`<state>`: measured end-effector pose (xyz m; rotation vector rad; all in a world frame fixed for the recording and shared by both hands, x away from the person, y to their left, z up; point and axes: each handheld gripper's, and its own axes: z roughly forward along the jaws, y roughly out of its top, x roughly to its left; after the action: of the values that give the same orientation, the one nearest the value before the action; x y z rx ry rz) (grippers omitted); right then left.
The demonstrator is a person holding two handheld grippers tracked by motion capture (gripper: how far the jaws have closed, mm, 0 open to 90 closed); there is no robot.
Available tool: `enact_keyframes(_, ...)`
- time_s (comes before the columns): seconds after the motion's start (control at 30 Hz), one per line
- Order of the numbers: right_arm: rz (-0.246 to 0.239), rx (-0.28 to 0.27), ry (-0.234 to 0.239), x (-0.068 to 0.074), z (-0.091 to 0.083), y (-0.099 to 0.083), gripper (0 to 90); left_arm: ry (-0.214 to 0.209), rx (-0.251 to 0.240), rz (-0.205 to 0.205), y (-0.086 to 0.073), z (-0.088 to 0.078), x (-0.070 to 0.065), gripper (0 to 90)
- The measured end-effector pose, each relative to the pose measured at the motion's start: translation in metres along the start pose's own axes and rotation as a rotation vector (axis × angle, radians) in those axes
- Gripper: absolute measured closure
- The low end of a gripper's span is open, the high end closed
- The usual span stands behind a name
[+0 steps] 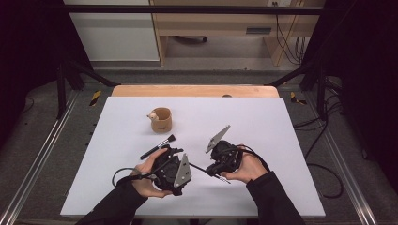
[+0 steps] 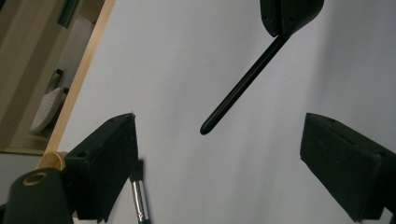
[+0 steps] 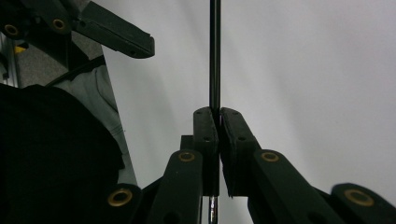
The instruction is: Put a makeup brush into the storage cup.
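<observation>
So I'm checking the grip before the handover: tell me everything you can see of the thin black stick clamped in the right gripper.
The stick is slim, straight, glossy black, probably plastic or lacquered wood, with a rounded free end. A silvery metal section shows below the jaws in the right gripper view. The right gripper is shut on it, pads pressing both sides. It hangs above the white table, free end pointing toward the left gripper, whose jaws stand wide apart and clear of it. What sits at its far end can't be made out.
</observation>
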<state>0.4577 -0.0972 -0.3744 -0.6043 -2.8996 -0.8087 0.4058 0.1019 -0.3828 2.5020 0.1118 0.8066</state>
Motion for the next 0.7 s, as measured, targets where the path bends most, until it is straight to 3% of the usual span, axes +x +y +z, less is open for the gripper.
enact_keyframes(0.7,0.001,0.032,0.044,0.004,0.011,0.004,85.8,0.010,0.049,0.139,0.003,0.012,-0.014,25.2)
